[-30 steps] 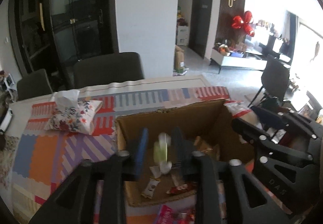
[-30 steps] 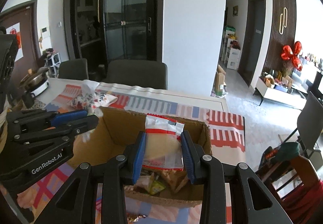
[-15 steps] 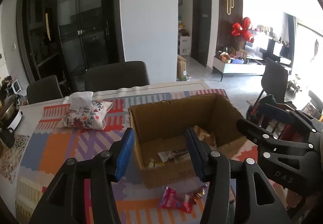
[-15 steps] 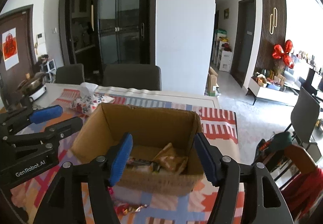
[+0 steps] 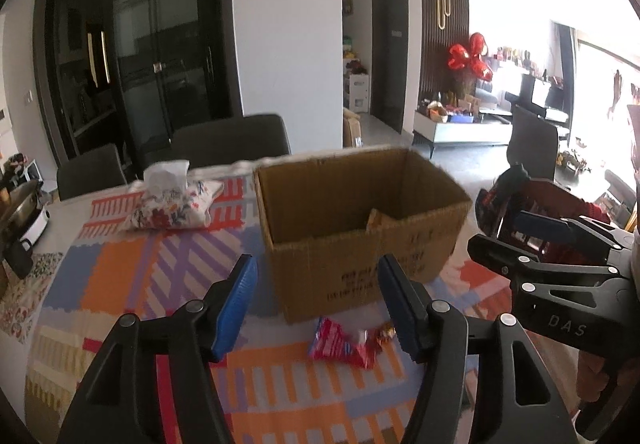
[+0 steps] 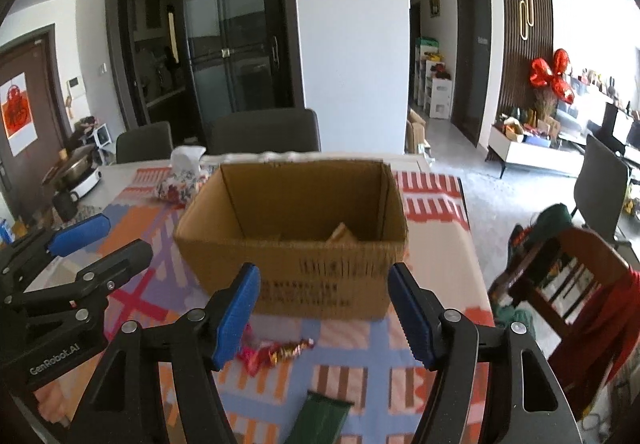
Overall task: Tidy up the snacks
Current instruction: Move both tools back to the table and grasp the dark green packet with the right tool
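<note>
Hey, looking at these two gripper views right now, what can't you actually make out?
- Cardboard box contents: in both wrist views the near wall hides the floor; only a tan corner shows.
- Printing on the box front: blurred in both views, unreadable.
- Green packet: right wrist view, cut off by the bottom edge.
- Red snack wrappers: too blurred to read a label or count.

Daylight enters from the window (image 5: 600,92) at far right and blows it out to white in both views. Interior evenly bright; the glass doors (image 6: 224,44) stay dark with faint reflections. Strong fisheye bending, black vignette at the corners. Motion blur softens the cardboard box (image 5: 360,244) edges and its printed text. Soft shadow lies on the tabletop (image 6: 360,356) beside the box.
</note>
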Motion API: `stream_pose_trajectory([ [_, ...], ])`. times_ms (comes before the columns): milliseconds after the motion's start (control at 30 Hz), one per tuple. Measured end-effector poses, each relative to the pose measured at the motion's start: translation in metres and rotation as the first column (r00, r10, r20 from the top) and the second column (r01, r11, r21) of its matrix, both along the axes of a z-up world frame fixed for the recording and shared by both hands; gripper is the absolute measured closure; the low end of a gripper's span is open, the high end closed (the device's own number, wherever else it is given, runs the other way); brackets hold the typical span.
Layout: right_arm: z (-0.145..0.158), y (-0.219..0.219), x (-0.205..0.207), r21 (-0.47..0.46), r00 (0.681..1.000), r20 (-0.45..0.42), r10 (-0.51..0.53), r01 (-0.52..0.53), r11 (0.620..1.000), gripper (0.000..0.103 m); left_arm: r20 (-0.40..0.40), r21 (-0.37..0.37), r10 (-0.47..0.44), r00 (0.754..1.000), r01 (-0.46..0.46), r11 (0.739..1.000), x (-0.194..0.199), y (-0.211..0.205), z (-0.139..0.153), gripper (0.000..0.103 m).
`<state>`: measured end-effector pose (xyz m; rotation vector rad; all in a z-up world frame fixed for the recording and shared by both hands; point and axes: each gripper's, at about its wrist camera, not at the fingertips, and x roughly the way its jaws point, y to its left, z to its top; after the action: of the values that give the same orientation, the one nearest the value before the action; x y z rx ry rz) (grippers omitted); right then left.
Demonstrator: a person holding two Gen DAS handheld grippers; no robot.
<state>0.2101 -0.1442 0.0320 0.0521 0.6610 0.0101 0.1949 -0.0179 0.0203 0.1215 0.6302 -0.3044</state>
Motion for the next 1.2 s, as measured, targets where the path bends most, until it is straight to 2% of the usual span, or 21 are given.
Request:
stream_pose_trajectory([
  [400,-0.061,0.004,-0.012,0.017,0.981,-0.192,-0.007,0.01,1.0,0.036,-0.126,0.015,-0.001,0.992,0.002,1.0,-0.015,-0.002,-0.053,0.041],
  [767,-0.124,0.004,-0.015,0.008,0.93,-0.364,-0.044,0.05,0.999,0.036,-0.226,0.052,0.033,0.974,-0.022,0.998,-0.016,-0.001,-0.102,0.041],
  [867,-0.136,0.004,-0.012,0.034,0.912,-0.409,-0.034,0.052,0.998,0.036,-0.253,0.06,0.035,0.967,-0.02,0.998,-0.014,-0.003,-0.112,0.041],
  [1067,-0.15,0.006,-0.013,0.015,0.898,-0.437,-0.046,0.058,0.998,0.036,-0.287,0.08,0.04,0.957,-0.018,0.997,-0.009,-0.008,-0.128,0.041],
  [1200,-0.155,0.008,-0.012,-0.005,0.892,-0.448,-0.062,0.067,0.998,0.036,-0.32,0.042,0.033,0.947,-0.02,0.999,-0.003,-0.005,-0.135,0.041],
])
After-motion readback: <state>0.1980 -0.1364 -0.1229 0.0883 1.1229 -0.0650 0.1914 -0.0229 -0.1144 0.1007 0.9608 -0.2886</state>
